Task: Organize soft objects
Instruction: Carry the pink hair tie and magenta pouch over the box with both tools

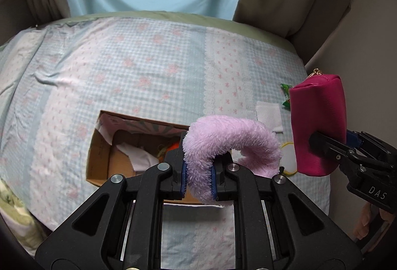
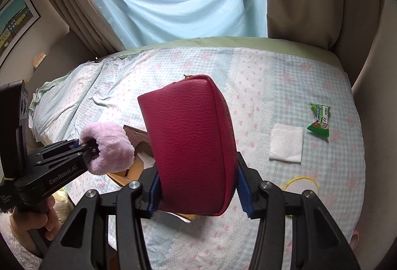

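Observation:
My left gripper point(image 1: 198, 179) is shut on a fluffy lilac plush band point(image 1: 230, 143), which arches up and to the right above an open cardboard box point(image 1: 99, 158) on the bed. The box holds white cloth and something orange. My right gripper point(image 2: 198, 191) is shut on a magenta leather pouch point(image 2: 191, 143) and holds it in the air. In the left wrist view the pouch point(image 1: 318, 128) and right gripper point(image 1: 330, 143) hang at the right. In the right wrist view the left gripper point(image 2: 89, 148) with the plush band point(image 2: 109, 148) sits at the left, over the box point(image 2: 135, 136).
On the checked bedspread point(image 2: 273, 76) lie a white folded cloth point(image 2: 286, 146), a green wipes packet point(image 2: 320, 119) and a yellow-rimmed round item point(image 2: 301, 185). A blue sheet and beige curtains hang behind the bed. A hand point(image 2: 47, 220) grips the left tool.

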Action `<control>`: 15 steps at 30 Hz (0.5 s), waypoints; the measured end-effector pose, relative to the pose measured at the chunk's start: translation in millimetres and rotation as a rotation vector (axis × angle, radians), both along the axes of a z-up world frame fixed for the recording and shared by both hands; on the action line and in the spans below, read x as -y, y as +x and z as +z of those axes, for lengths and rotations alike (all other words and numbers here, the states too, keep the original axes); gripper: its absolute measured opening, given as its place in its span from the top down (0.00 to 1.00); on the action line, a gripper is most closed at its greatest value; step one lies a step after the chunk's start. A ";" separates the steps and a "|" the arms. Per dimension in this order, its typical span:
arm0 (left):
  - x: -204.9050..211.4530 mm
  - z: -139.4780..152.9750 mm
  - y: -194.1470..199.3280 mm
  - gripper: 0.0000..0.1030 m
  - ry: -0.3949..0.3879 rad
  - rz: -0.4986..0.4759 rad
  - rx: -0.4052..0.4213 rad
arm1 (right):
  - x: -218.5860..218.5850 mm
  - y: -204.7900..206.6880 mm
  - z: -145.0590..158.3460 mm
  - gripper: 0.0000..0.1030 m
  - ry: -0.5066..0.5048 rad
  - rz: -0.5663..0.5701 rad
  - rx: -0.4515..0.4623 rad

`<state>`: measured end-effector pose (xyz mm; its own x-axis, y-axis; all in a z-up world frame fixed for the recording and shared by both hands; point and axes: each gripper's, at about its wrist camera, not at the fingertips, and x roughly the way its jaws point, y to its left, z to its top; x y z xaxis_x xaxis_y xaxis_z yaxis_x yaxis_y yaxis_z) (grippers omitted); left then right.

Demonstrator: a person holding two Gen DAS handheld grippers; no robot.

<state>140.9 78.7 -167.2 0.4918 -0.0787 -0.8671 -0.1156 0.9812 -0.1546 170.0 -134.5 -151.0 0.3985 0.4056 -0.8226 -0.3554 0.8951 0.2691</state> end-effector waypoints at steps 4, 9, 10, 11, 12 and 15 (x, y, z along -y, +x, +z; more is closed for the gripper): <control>-44.3 -11.3 -15.6 0.88 -0.022 0.019 -0.025 | -40.8 -15.7 -10.0 0.54 0.003 0.021 -0.032; -89.6 -34.8 -16.7 0.89 -0.024 -0.023 -0.074 | -91.0 -28.5 -27.3 0.54 -0.012 0.009 -0.070; -97.3 -40.5 -15.4 0.89 -0.021 -0.036 -0.085 | -100.9 -30.3 -30.8 0.54 -0.012 -0.002 -0.080; -104.2 -46.8 -12.5 0.89 -0.022 -0.052 -0.100 | -109.1 -31.0 -35.1 0.54 -0.011 -0.015 -0.091; -110.7 -52.8 -10.2 0.89 -0.022 -0.066 -0.113 | -117.2 -30.8 -39.9 0.54 -0.010 -0.031 -0.102; -126.8 -72.3 -3.1 0.89 -0.015 -0.114 -0.152 | -137.6 -27.9 -54.4 0.54 -0.001 -0.092 -0.139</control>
